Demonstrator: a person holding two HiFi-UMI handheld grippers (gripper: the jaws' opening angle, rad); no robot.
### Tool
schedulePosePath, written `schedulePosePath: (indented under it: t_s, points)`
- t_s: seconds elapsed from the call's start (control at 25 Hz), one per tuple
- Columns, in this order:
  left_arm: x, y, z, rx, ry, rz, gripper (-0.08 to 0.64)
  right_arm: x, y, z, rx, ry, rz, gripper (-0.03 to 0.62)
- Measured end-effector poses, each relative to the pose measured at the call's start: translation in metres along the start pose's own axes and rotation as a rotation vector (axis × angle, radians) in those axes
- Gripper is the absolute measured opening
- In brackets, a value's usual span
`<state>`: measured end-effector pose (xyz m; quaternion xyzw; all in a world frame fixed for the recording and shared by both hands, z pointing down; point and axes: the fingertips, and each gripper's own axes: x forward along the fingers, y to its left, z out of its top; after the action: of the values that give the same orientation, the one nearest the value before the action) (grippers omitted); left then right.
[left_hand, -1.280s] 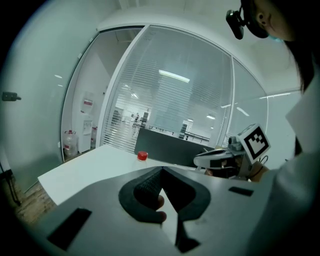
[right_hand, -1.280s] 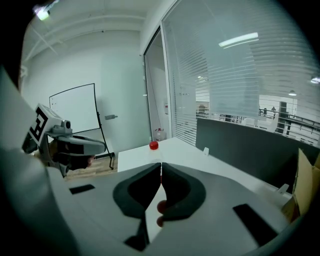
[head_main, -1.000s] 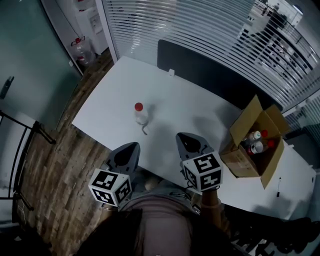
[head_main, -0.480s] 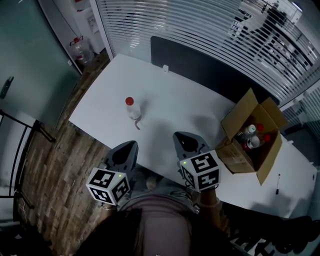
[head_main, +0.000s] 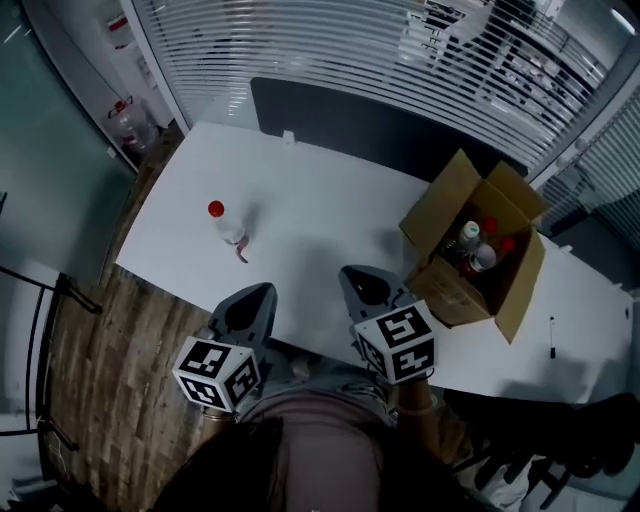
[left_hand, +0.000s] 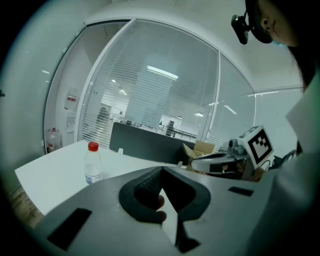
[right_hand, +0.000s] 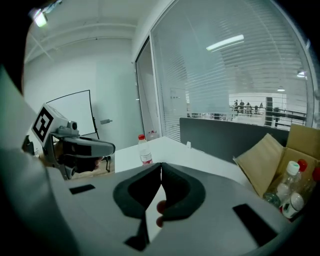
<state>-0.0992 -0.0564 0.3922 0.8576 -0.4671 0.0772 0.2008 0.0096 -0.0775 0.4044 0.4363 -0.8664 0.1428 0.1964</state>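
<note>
White table (head_main: 330, 215): you are holding left gripper (head_main: 262, 292) and right gripper (head_main: 352, 272) pinched shut, empty (upright bottle (head_main: 228, 228) ahead-left); advancing closed, you are likely risking toppling it.

My head camera looked steeply down from high above the white table (head_main: 320, 215), with the water bottle (head_main: 226, 226) at ten o'clock and the cardboard box (head_main: 440, 210) at two. Both gripper cameras sat low at the table's near edge, facing level across the tabletop. Each caught that same bottle and box, farther off.
</note>
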Motion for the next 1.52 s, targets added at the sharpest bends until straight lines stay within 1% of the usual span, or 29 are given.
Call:
schedulePosePath:
  t_s: [0.2,0.44,0.76,0.96,1.24,1.52]
  points:
    - [0.020,-0.028,-0.003,0.029,0.025,-0.076,0.006,-0.028,-0.024,-0.008,0.047,-0.033,-0.073,0.025]
    - [0.047,-0.066,-0.011,0.075,0.072,-0.195,0.006,-0.064,-0.055,-0.023,0.119,-0.081,-0.174,0.025]
    - [0.077,-0.116,-0.013,0.131,0.112,-0.349,0.006,-0.108,-0.087,-0.043,0.187,-0.107,-0.320,0.025]
    - [0.091,-0.140,-0.019,0.165,0.131,-0.428,0.006,-0.131,-0.100,-0.054,0.209,-0.119,-0.389,0.025]
    - [0.109,-0.164,-0.024,0.186,0.154,-0.497,0.006,-0.150,-0.120,-0.060,0.219,-0.125,-0.462,0.025]
    - [0.122,-0.170,-0.025,0.195,0.159,-0.515,0.006,-0.156,-0.142,-0.050,0.178,-0.139,-0.504,0.026]
